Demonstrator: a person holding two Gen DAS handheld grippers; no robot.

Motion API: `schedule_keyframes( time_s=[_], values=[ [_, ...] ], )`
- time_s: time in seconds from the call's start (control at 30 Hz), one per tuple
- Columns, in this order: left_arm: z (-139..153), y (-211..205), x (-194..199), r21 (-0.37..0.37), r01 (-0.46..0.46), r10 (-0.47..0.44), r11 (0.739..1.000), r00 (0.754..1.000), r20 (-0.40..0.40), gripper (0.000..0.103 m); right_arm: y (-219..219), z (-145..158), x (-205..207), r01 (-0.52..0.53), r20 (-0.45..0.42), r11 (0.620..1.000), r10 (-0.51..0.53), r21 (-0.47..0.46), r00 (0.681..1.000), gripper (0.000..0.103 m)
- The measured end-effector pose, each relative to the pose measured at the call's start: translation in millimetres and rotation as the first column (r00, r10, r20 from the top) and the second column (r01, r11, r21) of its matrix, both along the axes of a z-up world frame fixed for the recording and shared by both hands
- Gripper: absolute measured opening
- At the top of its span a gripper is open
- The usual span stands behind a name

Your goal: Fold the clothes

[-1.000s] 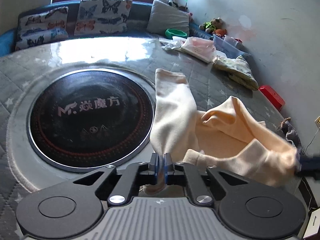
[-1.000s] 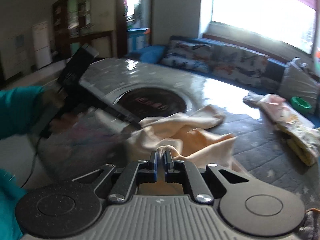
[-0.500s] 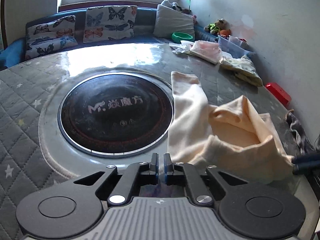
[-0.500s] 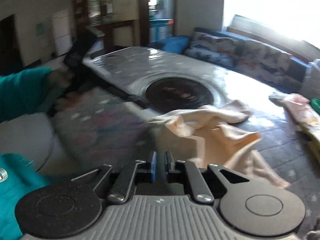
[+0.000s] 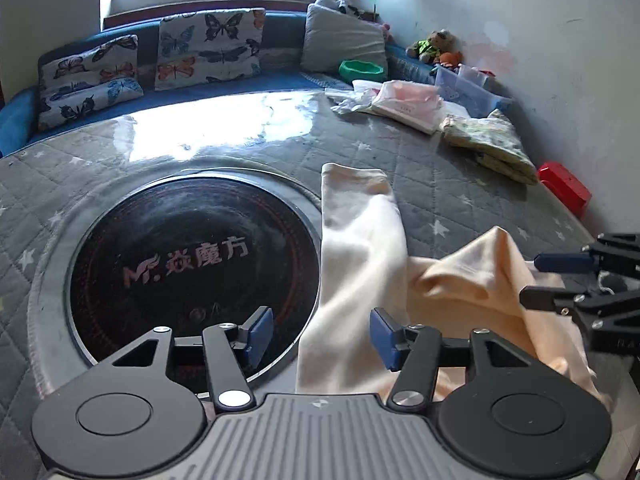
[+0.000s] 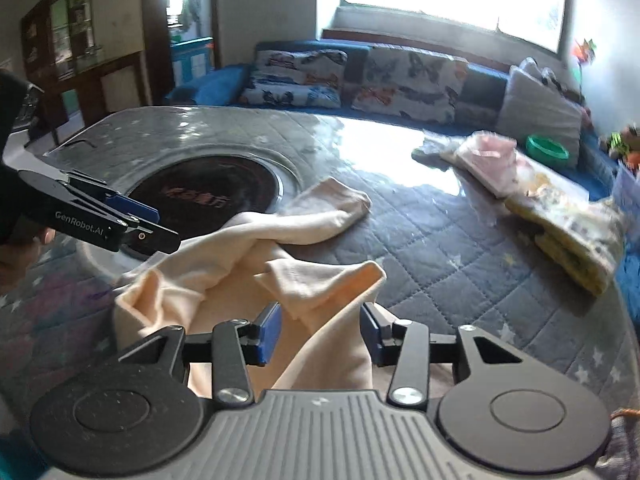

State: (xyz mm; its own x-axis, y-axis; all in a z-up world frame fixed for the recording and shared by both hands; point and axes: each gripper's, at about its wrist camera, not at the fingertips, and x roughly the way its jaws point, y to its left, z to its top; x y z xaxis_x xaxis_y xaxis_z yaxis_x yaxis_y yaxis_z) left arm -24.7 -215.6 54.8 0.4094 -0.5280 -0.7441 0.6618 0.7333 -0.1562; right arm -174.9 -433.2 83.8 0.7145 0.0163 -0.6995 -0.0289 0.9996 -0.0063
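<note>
the cream garment (image 5: 364,264) lies crumpled on the quilted grey bench (image 5: 440,184), just beside the round black cooktop (image 5: 192,268) set into the bench's middle. in the left wrist view one long pale leg or sleeve runs from 12 o'clock down toward 6 o'clock along the cooktop's right rim, and a peach-toned bunched part rises at 3 o'clock.

the left gripper (image 5: 322,336) has its fingers (image 5: 260,334) spread wide, holding nothing; the near end of the pale strip lies in the gap between them, and whether it touches either blue pad i cannot tell. the right gripper (image 6: 320,332) is also spread wide and grips nothing, with a peaked fold of the garment (image 6: 280,264) lying between and ahead of its fingers (image 6: 269,334).

in the right wrist view the left gripper (image 6: 160,226) shows at 9 o'clock, over the garment's far-left edge. in the left wrist view the right gripper (image 5: 532,280) comes in at 3 o'clock, beside the bunched part.

at 1 o'clock on the bench sit a pink folded pile (image 5: 404,102) and a yellow-green patterned folded cloth (image 5: 488,146). butterfly cushions (image 5: 208,48) line the blue sofa (image 5: 16,120) beyond, with a green bowl (image 5: 362,70) near a grey pillow (image 5: 340,42).
</note>
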Motion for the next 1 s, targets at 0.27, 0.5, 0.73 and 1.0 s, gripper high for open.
schedule_keyframes(
  time_s=[0.27,0.5,0.73,1.0],
  values=[
    [-10,-33,17,0.027,0.024,-0.024,0.999,0.999,-0.022,0.064,-9,-21,19,0.039,-0.030,0.998,-0.038,0.040,0.999,0.022],
    [-19,-49,20,0.025,0.041,-0.040,0.999,0.998,-0.038,0.028,-12,-20,7,0.073,-0.015,0.997,-0.073,-0.014,0.997,0.004],
    [-11,-38,9,0.018,0.032,-0.032,0.999,0.999,0.013,0.012,-19,-8,-20,0.139,0.029,0.986,-0.137,-0.091,0.990,0.003],
    [0,-13,0,0.003,-0.004,0.004,1.000,0.998,0.059,0.010,-33,1,-57,0.252,0.047,0.959,-0.248,-0.130,0.968,0.003]
  ],
)
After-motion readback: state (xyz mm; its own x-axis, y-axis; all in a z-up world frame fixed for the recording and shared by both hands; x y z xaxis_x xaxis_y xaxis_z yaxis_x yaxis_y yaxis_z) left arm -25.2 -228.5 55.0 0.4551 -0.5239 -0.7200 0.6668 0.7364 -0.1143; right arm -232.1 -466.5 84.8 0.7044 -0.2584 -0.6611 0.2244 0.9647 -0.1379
